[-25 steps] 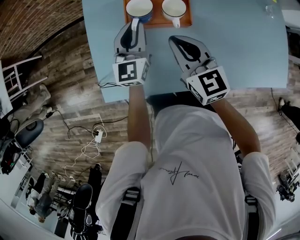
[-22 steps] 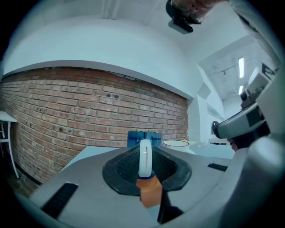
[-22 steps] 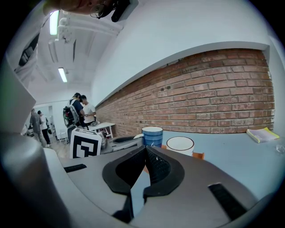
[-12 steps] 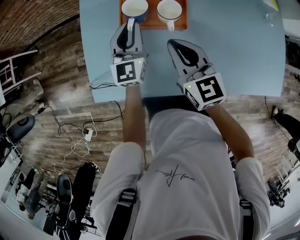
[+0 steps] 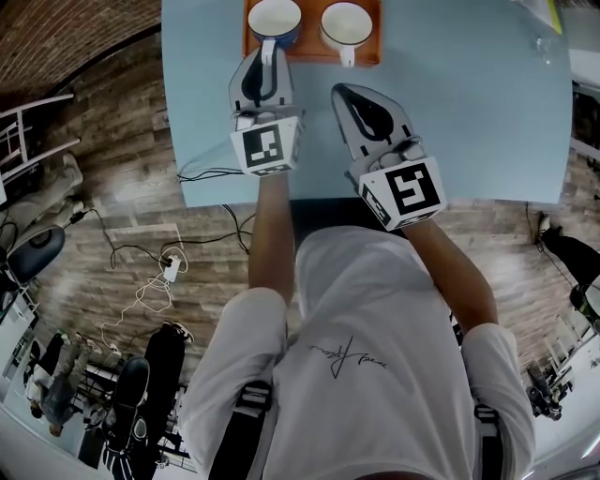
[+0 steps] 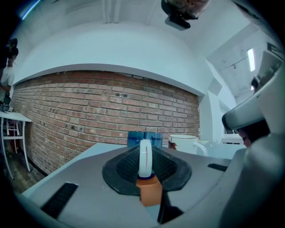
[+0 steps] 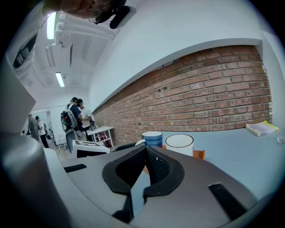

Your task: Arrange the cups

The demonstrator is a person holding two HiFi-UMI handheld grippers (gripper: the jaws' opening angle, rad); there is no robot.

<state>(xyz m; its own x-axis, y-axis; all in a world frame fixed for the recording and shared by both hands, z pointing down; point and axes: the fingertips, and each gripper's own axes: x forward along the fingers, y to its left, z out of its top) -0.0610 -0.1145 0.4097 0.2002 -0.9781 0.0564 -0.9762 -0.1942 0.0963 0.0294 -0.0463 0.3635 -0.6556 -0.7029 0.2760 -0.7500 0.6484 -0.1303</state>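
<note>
Your left gripper (image 5: 267, 52) pinches the white handle (image 6: 145, 156) of the blue-striped cup (image 5: 274, 19). That cup is at the left end of the orange tray (image 5: 309, 56), by the bench's (image 5: 469, 112) far edge. The white cup (image 5: 346, 23) stands just beside it at the tray's right end, handle toward you. Your right gripper (image 5: 339, 92) has its jaws pressed together on nothing, over the bare bench near the tray, apart from both cups.

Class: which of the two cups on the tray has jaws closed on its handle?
The blue cup, at the tray's left: the left gripper pinches its handle. The white cup stands free.
</note>
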